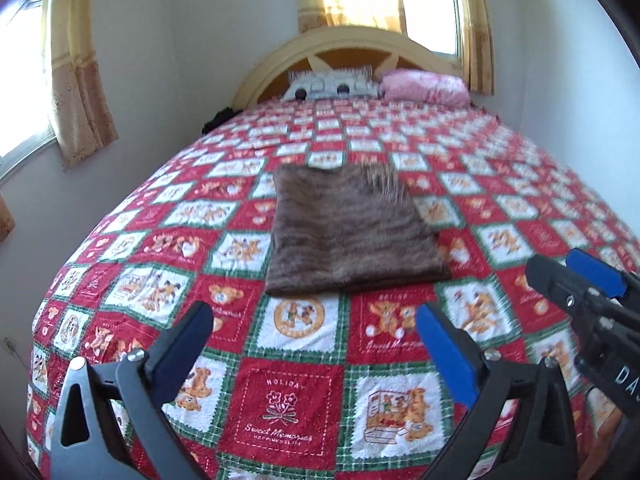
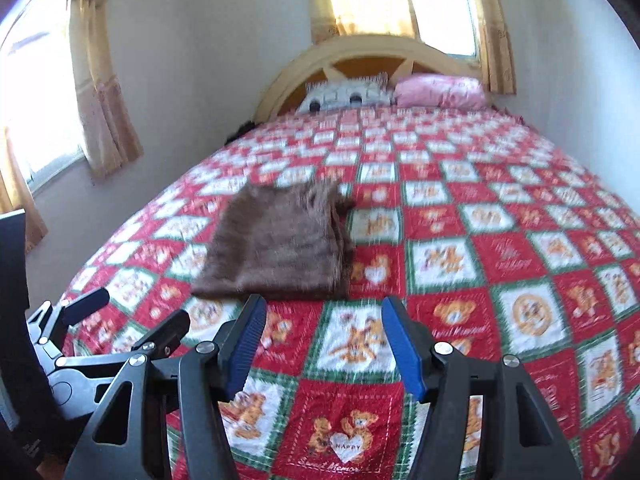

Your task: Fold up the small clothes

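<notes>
Left gripper (image 1: pixel 316 322): jaws wide apart, empty
Right gripper (image 2: pixel 322 320): jaws parted, empty
Brown cloth (image 1: pixel 348 232): lay folded on the quilt (image 1: pixel 288 400), beyond both grippers

We're in a home bedroom here. A wide bed (image 1: pixel 120 240) fills the view, spread with a red, green and white patchwork quilt (image 1: pixel 288 396) of teddy bears, and there's an arched cream wooden headboard (image 1: pixel 344 40) at the far end. A pink pillow (image 1: pixel 424 86) and a grey-and-white cushion (image 1: pixel 332 86) lean against it. Yellow curtains (image 1: pixel 76 80) hang at sunlit windows (image 1: pixel 426 4) in pale walls.
</notes>
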Demonstrator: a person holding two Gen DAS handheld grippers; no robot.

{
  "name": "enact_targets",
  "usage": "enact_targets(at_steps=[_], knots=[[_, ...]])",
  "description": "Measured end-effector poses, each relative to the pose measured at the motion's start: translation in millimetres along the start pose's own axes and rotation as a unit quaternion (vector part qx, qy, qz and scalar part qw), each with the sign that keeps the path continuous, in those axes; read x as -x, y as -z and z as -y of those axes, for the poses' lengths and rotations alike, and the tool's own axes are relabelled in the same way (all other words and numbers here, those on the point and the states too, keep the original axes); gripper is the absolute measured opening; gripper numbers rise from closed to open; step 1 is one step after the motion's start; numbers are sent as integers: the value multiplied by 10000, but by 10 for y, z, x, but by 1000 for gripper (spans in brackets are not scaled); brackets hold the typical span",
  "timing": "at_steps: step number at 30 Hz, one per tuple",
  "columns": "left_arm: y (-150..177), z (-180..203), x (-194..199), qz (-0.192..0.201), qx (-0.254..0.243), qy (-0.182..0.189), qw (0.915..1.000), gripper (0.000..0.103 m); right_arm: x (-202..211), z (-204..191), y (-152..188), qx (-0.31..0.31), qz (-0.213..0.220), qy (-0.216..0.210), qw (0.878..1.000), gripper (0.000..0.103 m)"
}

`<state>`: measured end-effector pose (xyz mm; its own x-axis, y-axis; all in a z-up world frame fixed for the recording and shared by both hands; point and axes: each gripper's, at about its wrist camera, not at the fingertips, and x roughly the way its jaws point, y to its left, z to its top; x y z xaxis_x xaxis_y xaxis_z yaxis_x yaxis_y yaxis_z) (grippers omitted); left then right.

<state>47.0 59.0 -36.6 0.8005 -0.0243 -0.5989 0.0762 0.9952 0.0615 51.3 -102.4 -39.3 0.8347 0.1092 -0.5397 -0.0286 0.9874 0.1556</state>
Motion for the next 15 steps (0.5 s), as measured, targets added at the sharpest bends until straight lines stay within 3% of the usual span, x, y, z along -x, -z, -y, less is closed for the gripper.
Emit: enact_targets(at_steps=[4,8,15], knots=[[-72,-50,195,240,100,69,9996,103,308,-75,-123,-9,510,14,9987,72],[-88,-70,362,509,201,237,9982,103,642,-145,-205,22,1160,59,9932,74],[-156,-44,579,810,239,102,9964,103,1006,-152,-239,40,1949,147,9807,85]])
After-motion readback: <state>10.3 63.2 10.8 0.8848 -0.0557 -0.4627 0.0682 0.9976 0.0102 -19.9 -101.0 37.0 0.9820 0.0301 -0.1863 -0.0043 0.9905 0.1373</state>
